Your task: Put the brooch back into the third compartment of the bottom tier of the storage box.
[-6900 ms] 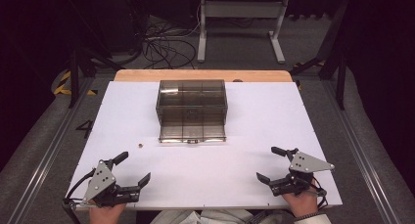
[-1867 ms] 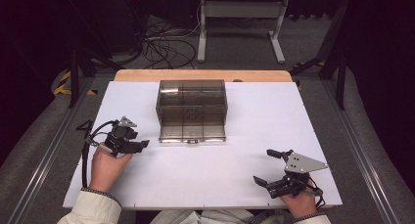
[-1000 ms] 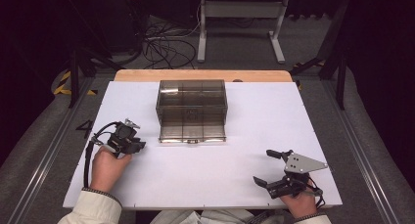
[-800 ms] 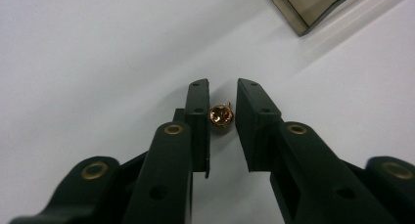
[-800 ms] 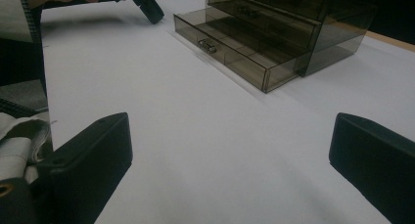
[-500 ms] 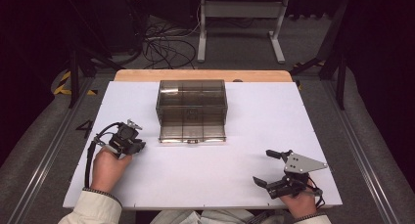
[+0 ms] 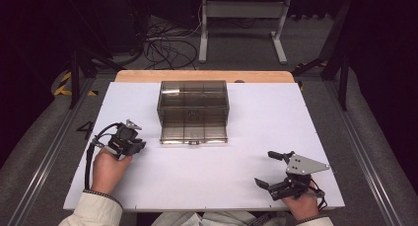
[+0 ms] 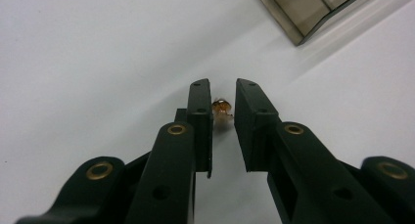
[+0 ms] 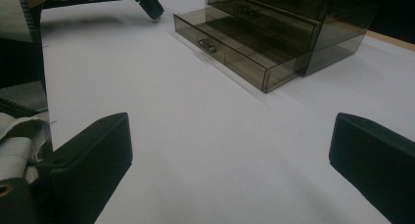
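While right gripper [image 7: 270, 169] rests spread wide near table's [image 7: 256, 122] front edge, left gripper [image 8: 223, 94] pinches small brass screw [image 8: 221, 108] against white tabletop, just left of smoky drawer box [image 7: 193, 110], bottom drawer pulled out.

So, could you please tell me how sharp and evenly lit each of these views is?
High view: the white table is bright and sharp, the floor beyond it dark. Left gripper view: the small brass part is fairly sharp, the near jaws soft, with a faint shadow on the table. Right gripper view: the smoky drawer box is clear, the wide-set jaws blurred, the light dimmer.
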The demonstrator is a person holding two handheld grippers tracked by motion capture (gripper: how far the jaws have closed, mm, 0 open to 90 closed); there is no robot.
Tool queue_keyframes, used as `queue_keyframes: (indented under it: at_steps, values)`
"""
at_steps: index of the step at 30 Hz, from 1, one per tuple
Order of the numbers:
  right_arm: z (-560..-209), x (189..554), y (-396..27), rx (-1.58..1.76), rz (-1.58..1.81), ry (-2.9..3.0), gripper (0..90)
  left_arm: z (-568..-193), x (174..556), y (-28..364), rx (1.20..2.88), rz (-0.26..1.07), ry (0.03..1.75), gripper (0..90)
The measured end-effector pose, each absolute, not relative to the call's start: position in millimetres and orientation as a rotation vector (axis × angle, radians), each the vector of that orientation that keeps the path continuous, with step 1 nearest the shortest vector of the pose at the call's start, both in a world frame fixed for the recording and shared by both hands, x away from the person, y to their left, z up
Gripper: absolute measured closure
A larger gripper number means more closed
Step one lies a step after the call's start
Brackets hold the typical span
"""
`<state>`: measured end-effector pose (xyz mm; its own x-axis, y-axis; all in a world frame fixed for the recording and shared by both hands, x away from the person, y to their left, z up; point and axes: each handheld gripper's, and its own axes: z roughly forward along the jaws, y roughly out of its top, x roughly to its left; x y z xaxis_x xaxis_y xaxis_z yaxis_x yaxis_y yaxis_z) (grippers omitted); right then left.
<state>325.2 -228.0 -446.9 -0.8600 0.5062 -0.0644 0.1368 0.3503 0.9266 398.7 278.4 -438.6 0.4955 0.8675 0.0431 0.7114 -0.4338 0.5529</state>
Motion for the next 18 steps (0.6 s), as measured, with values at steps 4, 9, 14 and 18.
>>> queue_keyframes:
  at_steps: [4,9,14,18]
  values:
    - [-446.8,325.2,-228.2,0.567,1.514,2.277,3.0,-434.0,395.5,280.1,2.233,0.452,1.283,77.8]
    - [-446.7,325.0,-228.4,0.567,1.514,2.276,3.0,-428.0,391.7,284.8,2.172,0.461,1.257,77.9]
    - [-446.7,325.0,-228.4,0.567,1.513,2.276,3.0,-421.8,387.4,288.3,2.108,0.476,1.229,77.8]
    - [-446.7,324.9,-228.5,0.567,1.514,2.275,3.0,-417.8,384.3,290.8,2.055,0.490,1.207,77.8]
